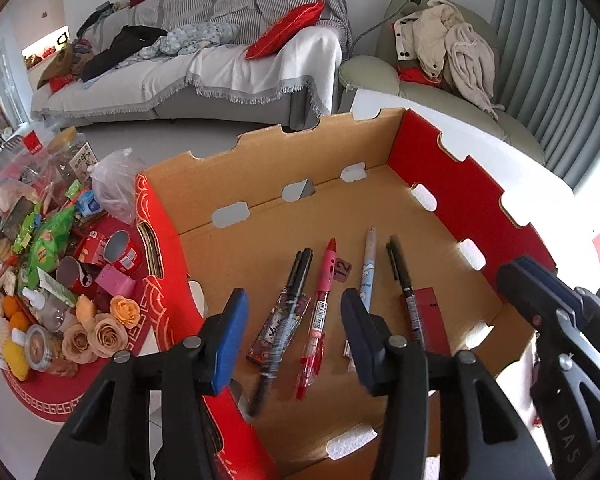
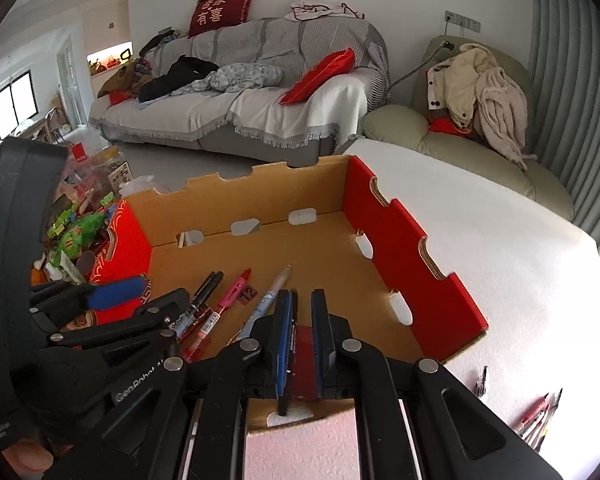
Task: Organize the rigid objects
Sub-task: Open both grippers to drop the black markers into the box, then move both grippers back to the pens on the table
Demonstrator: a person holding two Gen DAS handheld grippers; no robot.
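Box: an open cardboard box [image 1: 380, 184] with red outer walls sits on your white bench [image 2: 500, 240].
Pens: four lie side by side on the box floor: a black marker [image 1: 296, 276], a red pen [image 1: 324, 288], a pale blue pen [image 1: 366, 272] and a black pen [image 1: 406, 284].
Readable writing: a small brown tag [image 1: 343, 270] between the red and blue pens reads "12"; a red cushion [image 2: 220, 10] on the sofa bears white Chinese characters.
Left tongs [image 1: 296, 316]: apart, hanging over the marker and red pen, gripping nothing.
Right tongs [image 2: 302, 316]: the black pen runs between the pads; whether they clamp it is unclear.
Spare pens [image 2: 540, 412]: on the bench, outside the box.
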